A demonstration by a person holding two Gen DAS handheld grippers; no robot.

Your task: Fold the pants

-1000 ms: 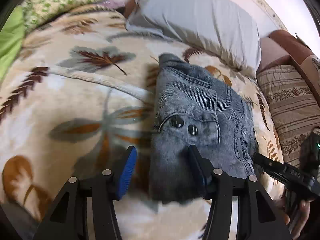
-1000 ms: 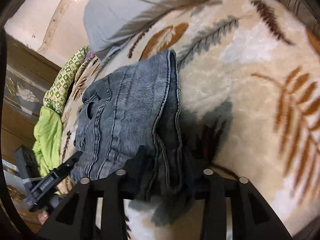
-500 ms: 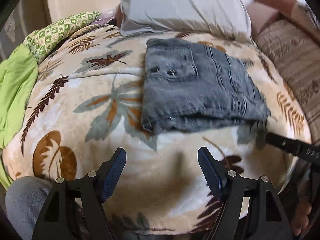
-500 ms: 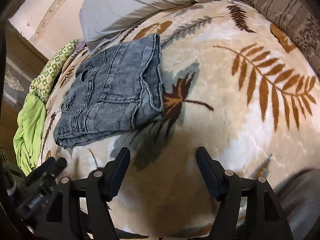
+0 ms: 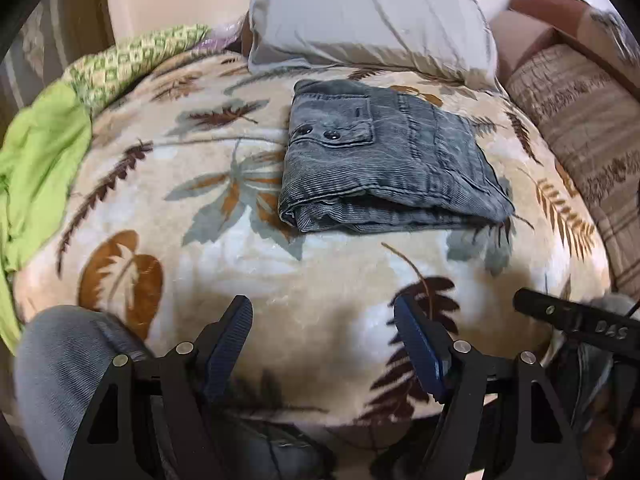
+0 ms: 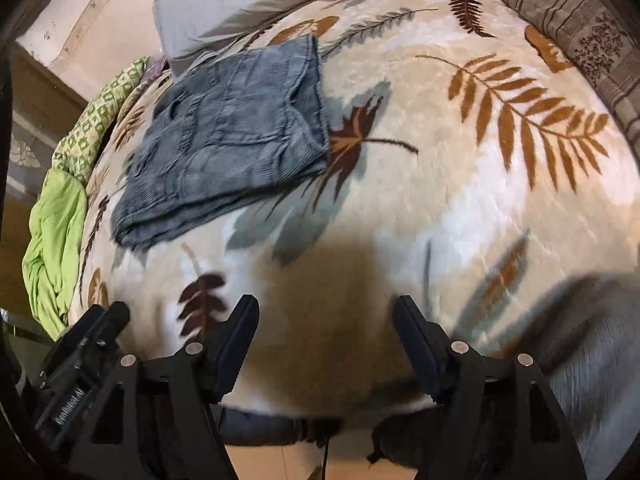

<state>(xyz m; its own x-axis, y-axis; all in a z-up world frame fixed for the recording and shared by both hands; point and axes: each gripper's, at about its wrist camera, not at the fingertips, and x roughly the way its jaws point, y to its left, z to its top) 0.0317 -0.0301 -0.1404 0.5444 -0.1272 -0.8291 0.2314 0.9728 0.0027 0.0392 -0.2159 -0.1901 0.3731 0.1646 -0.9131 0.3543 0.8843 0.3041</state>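
Observation:
The grey-blue denim pants (image 5: 384, 160) lie folded into a compact rectangle on the leaf-print blanket (image 5: 168, 200), a buttoned pocket flap facing up. They also show in the right wrist view (image 6: 232, 140), up and to the left. My left gripper (image 5: 324, 344) is open and empty, well back from the pants near the bed's front edge. My right gripper (image 6: 326, 344) is open and empty, also pulled back over the front edge. Neither touches the pants.
A grey pillow (image 5: 368, 20) lies behind the pants. Green cloth (image 5: 40, 168) and a green patterned cloth (image 5: 132, 60) are bunched at the left. A striped brown cushion (image 5: 580, 128) lies at the right. The person's knees (image 5: 68, 360) sit at the bed's front edge.
A second ago both grippers were at the pants' near edge, the right one closed around the fabric. Both have since let go and pulled back toward the bed's front edge, jaws wide open.

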